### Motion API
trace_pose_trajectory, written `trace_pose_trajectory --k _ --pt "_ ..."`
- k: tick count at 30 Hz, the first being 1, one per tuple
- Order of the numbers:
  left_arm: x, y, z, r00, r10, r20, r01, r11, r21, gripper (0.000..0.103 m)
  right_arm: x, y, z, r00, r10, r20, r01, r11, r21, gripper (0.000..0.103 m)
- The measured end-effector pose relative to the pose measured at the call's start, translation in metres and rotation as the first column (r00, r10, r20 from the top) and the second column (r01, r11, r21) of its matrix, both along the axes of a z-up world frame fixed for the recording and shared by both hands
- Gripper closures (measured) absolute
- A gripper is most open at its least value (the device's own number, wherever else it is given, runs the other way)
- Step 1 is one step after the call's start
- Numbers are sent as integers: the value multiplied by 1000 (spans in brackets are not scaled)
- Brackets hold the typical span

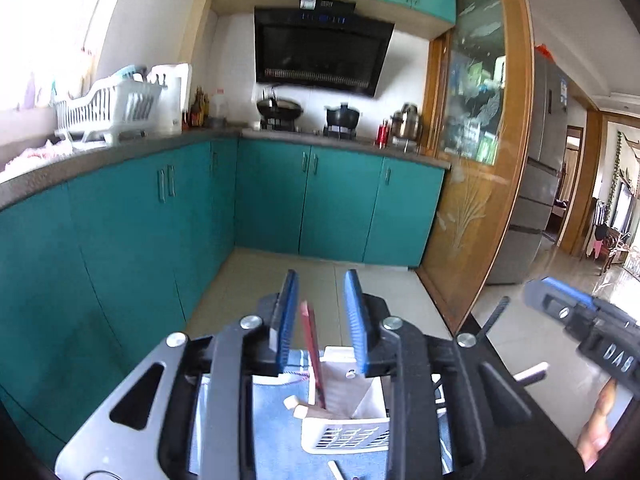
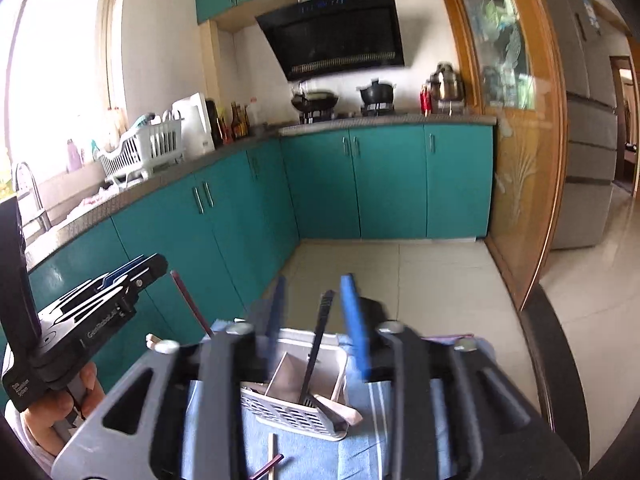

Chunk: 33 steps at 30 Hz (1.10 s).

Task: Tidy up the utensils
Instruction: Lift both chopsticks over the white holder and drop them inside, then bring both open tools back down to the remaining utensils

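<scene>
A white slotted utensil basket (image 1: 347,437) stands on a blue cloth (image 1: 276,432) just under both grippers. In the left wrist view my left gripper (image 1: 320,316) is open; a dark red chopstick (image 1: 311,346) stands upright in the basket between the blue pads, touching neither. My right gripper (image 1: 538,286) reaches in from the right. In the right wrist view my right gripper (image 2: 316,312) is open around a black utensil handle (image 2: 320,340) that leans in the basket (image 2: 296,414), free of the pads. My left gripper (image 2: 154,262) shows at the left beside the red chopstick (image 2: 191,304).
Loose chopsticks (image 2: 273,463) lie on the cloth in front of the basket. A dark table edge (image 2: 552,360) curves round on the right. Beyond are teal cabinets (image 1: 340,200), a counter with a white dish rack (image 1: 108,110), a stove with pans (image 1: 280,110) and a wooden sliding door (image 1: 480,160).
</scene>
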<state>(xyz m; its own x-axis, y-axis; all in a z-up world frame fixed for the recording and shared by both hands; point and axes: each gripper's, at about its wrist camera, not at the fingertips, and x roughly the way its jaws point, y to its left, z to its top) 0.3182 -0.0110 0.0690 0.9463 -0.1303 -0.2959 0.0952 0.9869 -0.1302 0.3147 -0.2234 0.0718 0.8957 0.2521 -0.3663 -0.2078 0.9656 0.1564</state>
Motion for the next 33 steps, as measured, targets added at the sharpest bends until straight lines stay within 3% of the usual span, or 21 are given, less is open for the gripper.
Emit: trace_pose_trajectory --k 3,6,8,10,12,14,17,20,25,26,28,29,33 --pt "-38 15 10 998 25 54 -24 1000 -3 63 -35 -11 15 998 19 61 -21 999 26 69" --pt "-77 36 0 998 41 44 -41 999 -2 61 -84 -24 21 994 26 104 -30 999 34 69" --pt "-99 54 -25 998 51 -30 -52 999 -13 60 -115 -28 9 995 47 93 -51 998 35 69" --pt "-106 62 -55 991 41 -130 -43 999 -17 60 -135 -22 -22 994 108 20 -108 994 11 69" --pt "-103 62 -104 950 -6 -312 8 1000 6 60 -133 -6 -66 985 140 -103 -146 988 -46 69" --pt "-100 54 -144 899 -44 -436 59 998 22 60 -116 12 -120 949 133 -285 -166 982 -94 69" --pt "-101 38 -180 834 -87 -545 127 991 36 60 -92 30 -188 850 134 -509 -181 983 -42 70" --pt "-102 22 -202 772 -150 -618 200 980 11 60 -82 45 -214 797 157 -583 -200 980 -8 70" --pt "-109 8 -221 733 -184 -655 228 973 -17 68 -76 67 -229 751 167 -638 -229 973 -15 83" --pt "-111 7 -224 729 -185 -659 232 973 -17 72 -77 71 -231 751 160 -641 -234 972 -32 85" --pt "-111 4 -228 719 -178 -671 231 973 -10 91 -80 75 -231 760 148 -633 -238 970 -58 89" --pt "-111 4 -229 718 -171 -674 225 974 -7 93 -80 74 -231 759 147 -634 -234 971 -54 96" --pt "-113 5 -231 720 -174 -671 217 976 -20 95 -79 61 -233 759 133 -637 -195 980 -27 98"
